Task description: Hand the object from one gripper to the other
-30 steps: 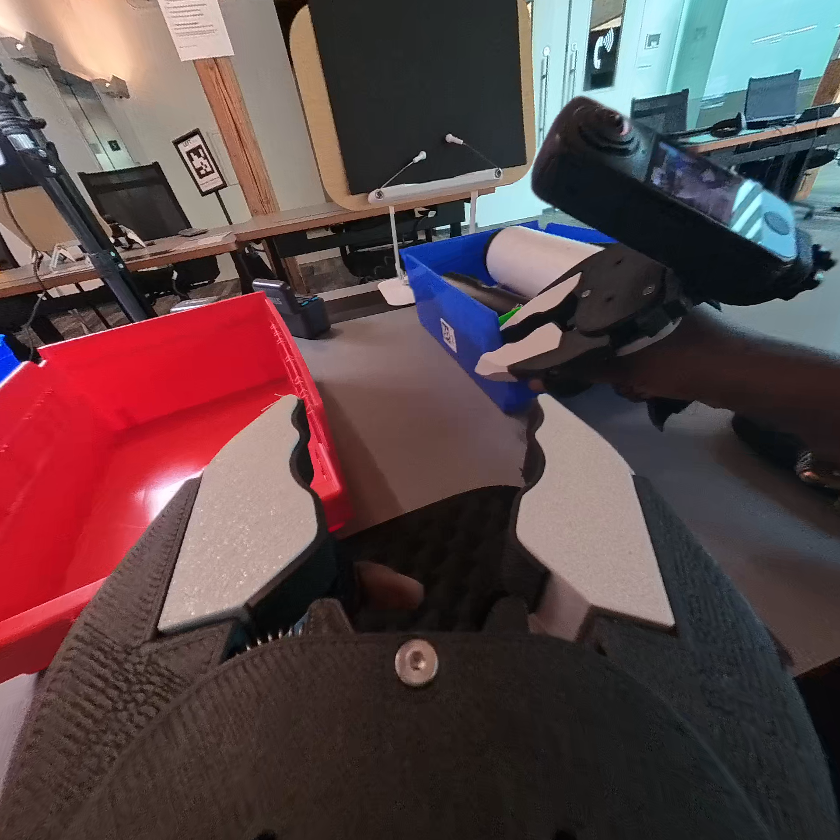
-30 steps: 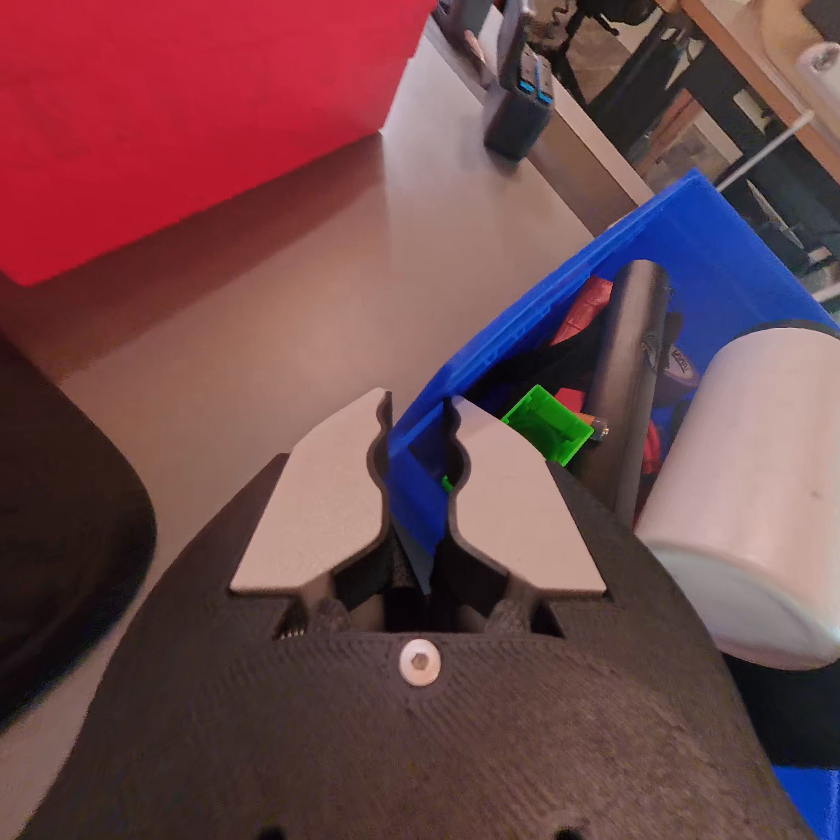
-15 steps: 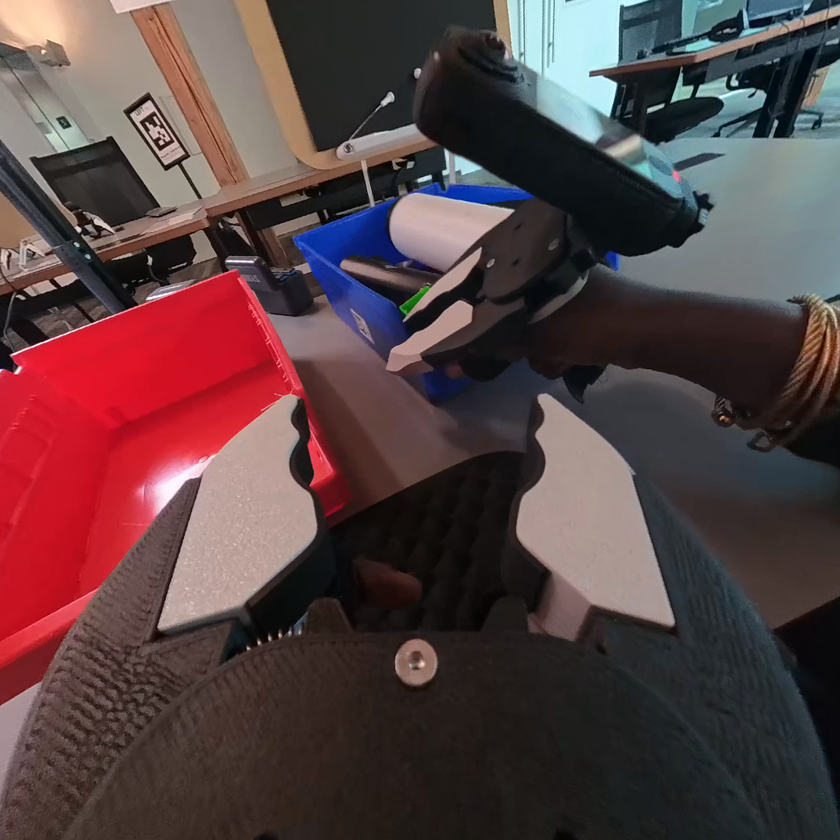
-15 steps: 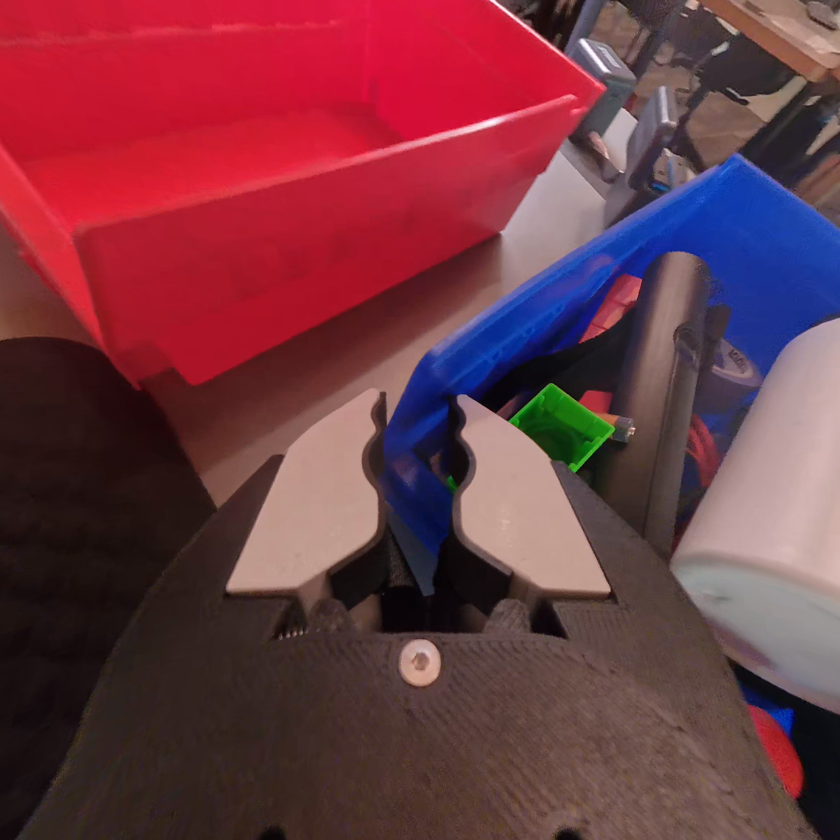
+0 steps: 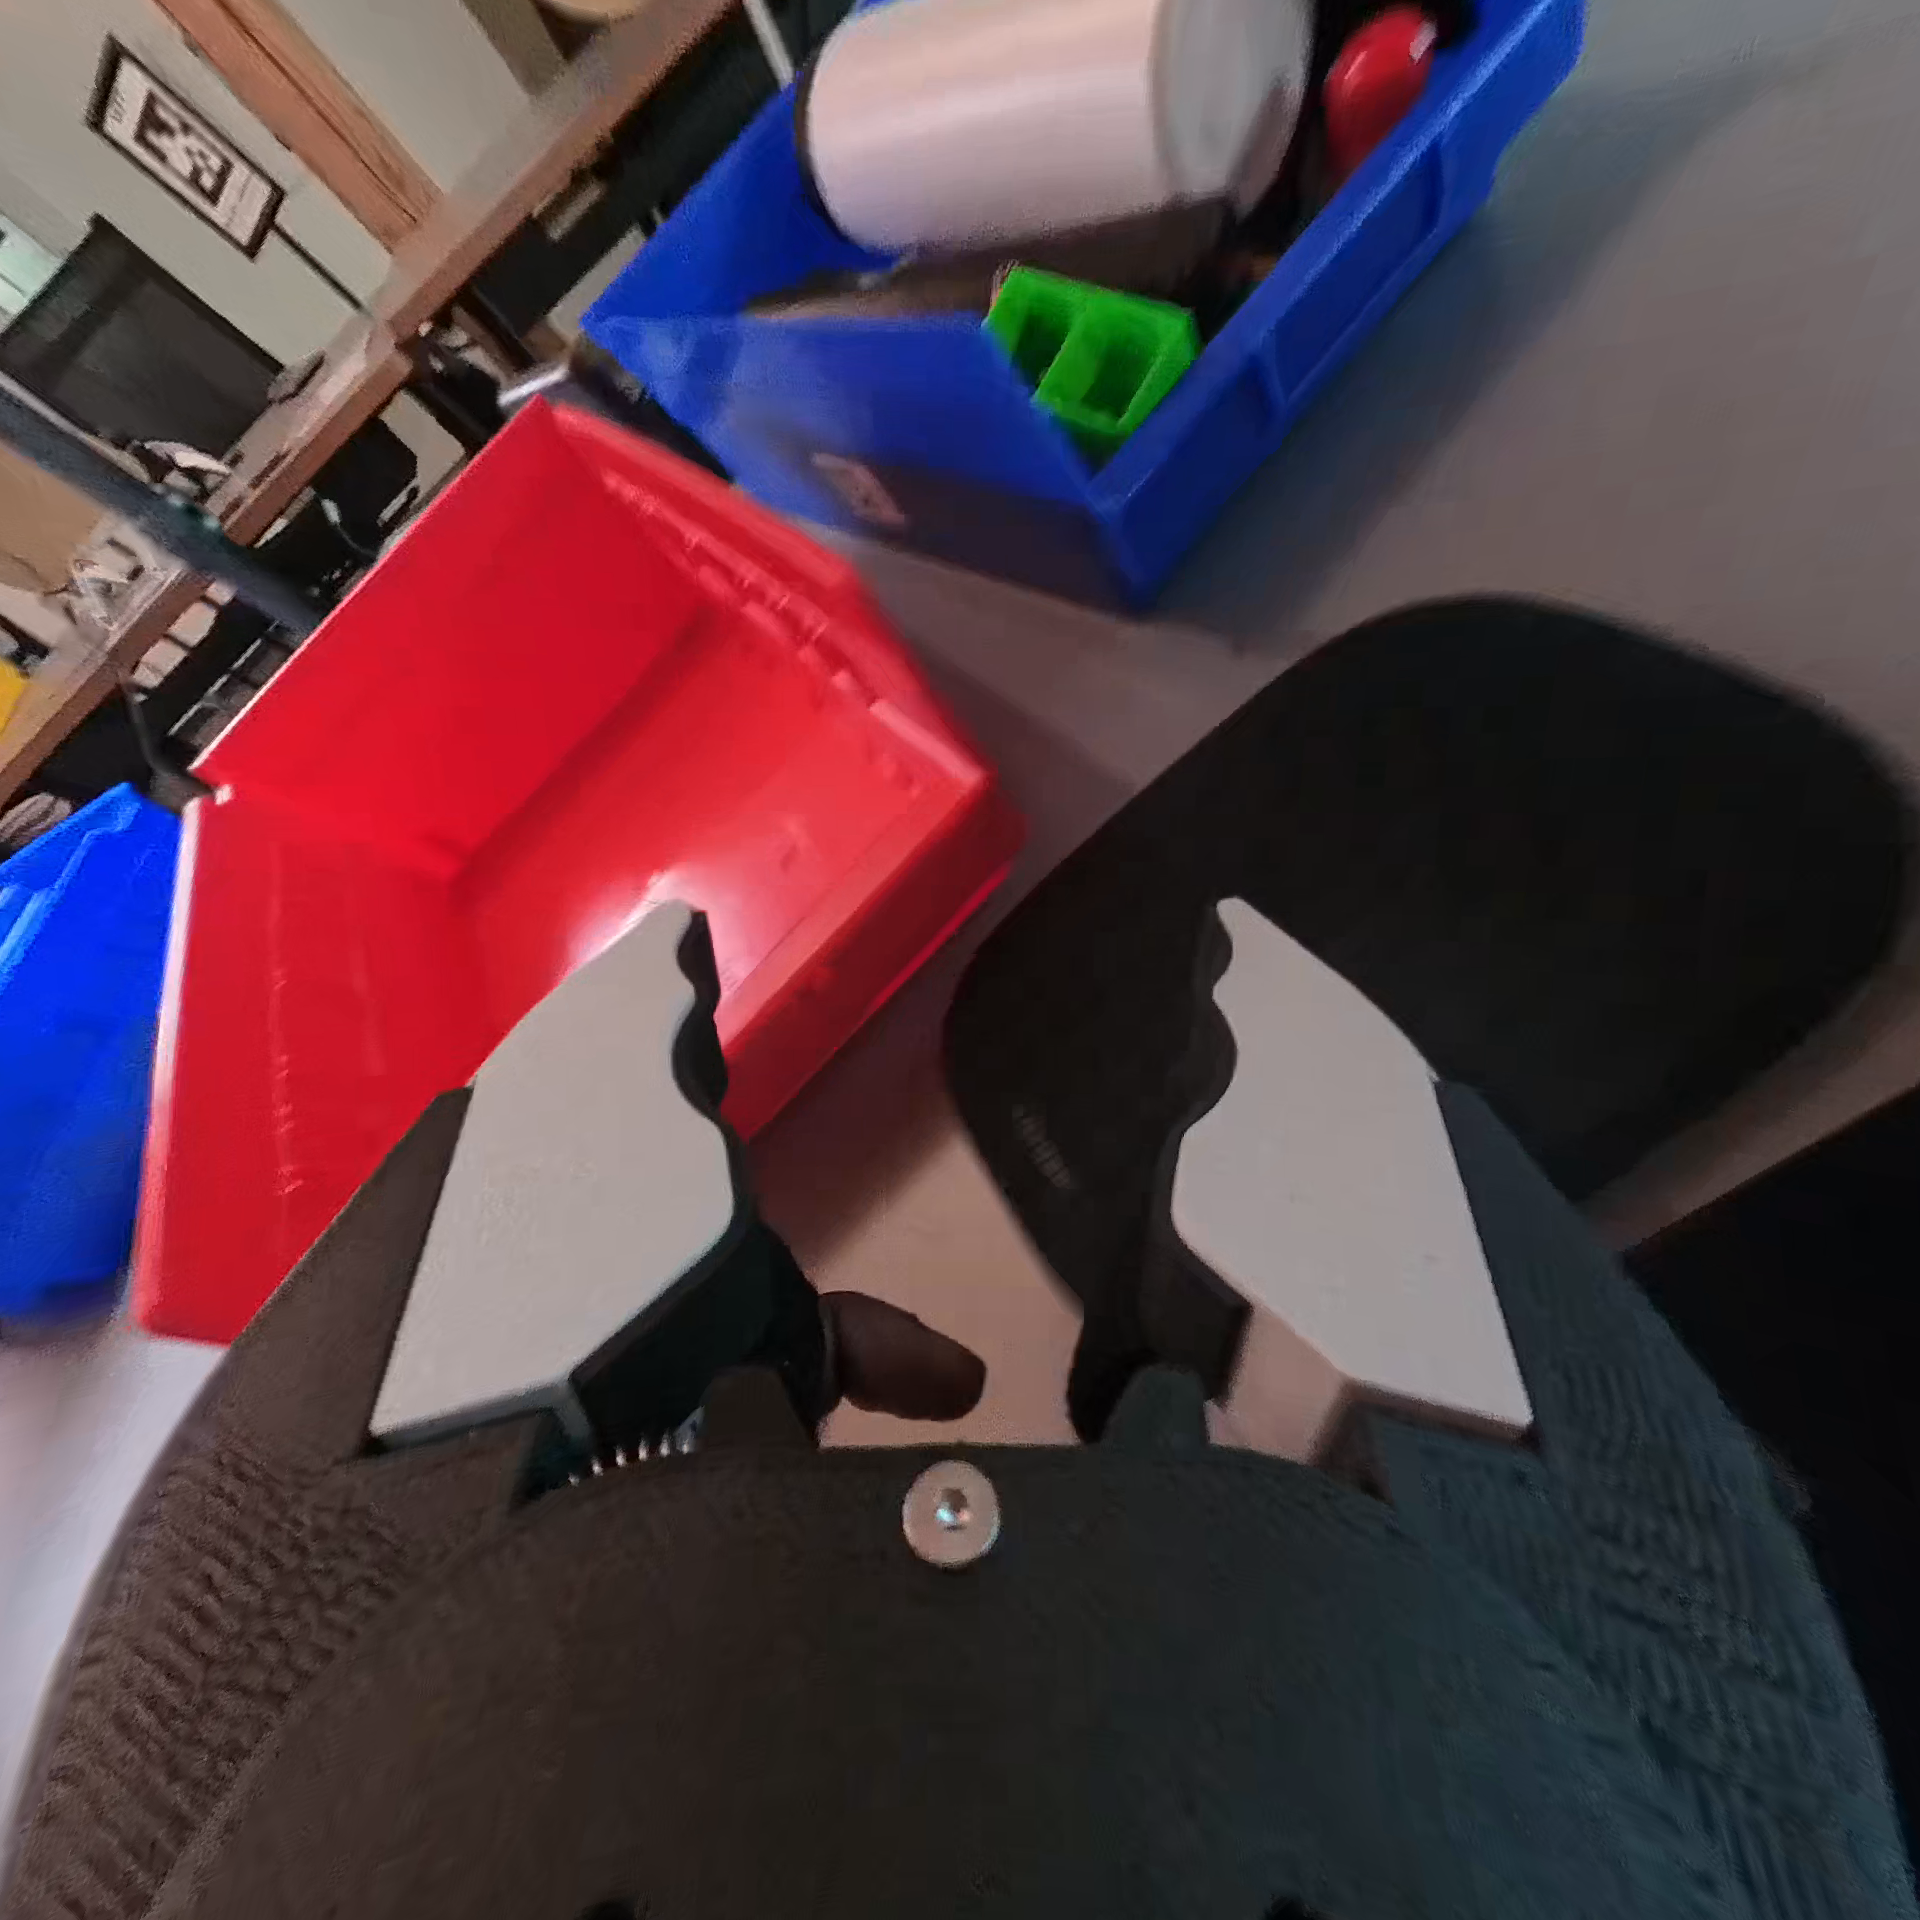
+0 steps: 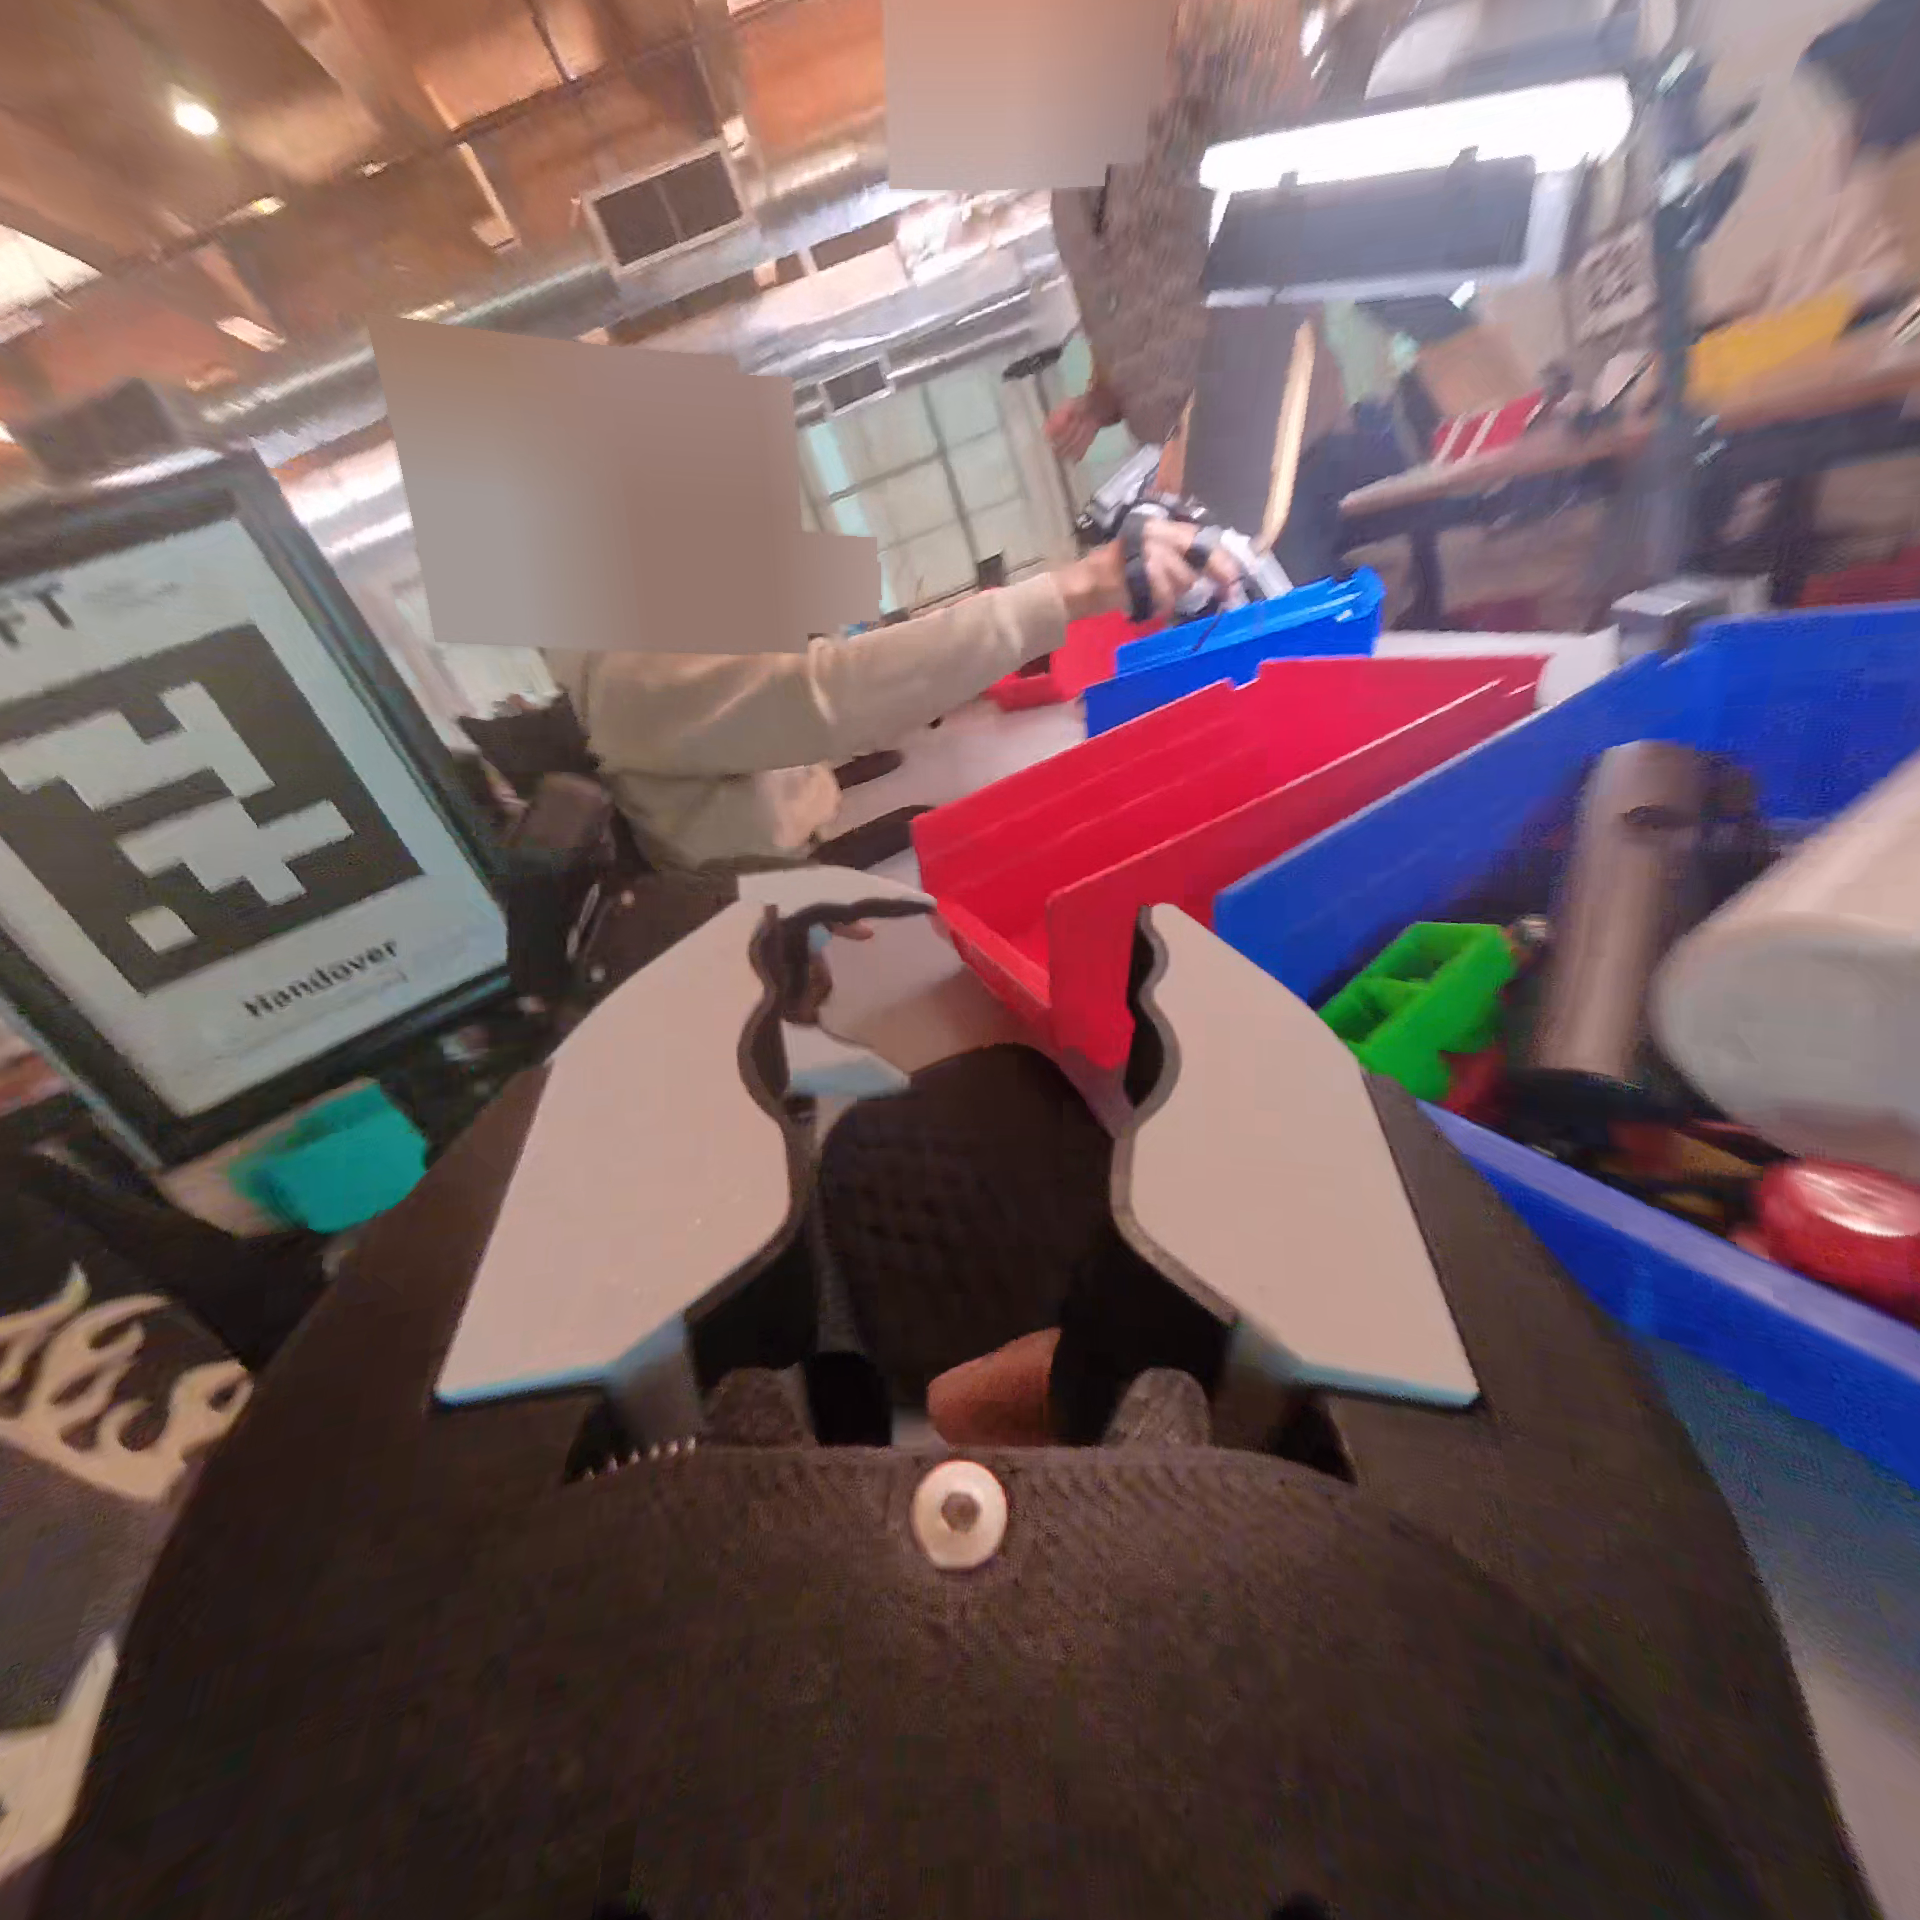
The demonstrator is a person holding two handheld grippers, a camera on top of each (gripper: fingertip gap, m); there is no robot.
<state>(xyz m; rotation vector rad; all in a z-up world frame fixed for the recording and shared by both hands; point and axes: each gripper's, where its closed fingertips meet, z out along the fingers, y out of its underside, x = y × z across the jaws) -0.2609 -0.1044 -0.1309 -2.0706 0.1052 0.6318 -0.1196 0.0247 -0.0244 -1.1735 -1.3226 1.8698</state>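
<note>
- Task objects: they lie in the blue bin (image 5: 1226,488) on the grey worktop (image 5: 1662,343), among them a green block (image 5: 1091,358), a white roll (image 5: 1018,114), a dark cylinder (image 6: 1621,904) and a red disc (image 6: 1839,1226). Neither gripper holds any of them.
- Right gripper (image 6: 951,935): jaws spread wide, nothing between them. Half a second ago they were nearly together across the rim of the blue bin; now they are off it and point level across the room.
- Left gripper (image 5: 956,925): jaws spread wide and empty, as before. Its view now tilts down over the red bin (image 5: 540,831), and the right gripper no longer appears in it.
- Pose: a fingertip shows behind each pair of jaws. A black textured pad (image 5: 1455,883) lies on the worktop just ahead of the left gripper.
- Surroundings: a framed marker sign (image 6: 208,810) stands left of the right gripper; a person in a pale sleeve (image 6: 831,686) works at a farther table.
</note>
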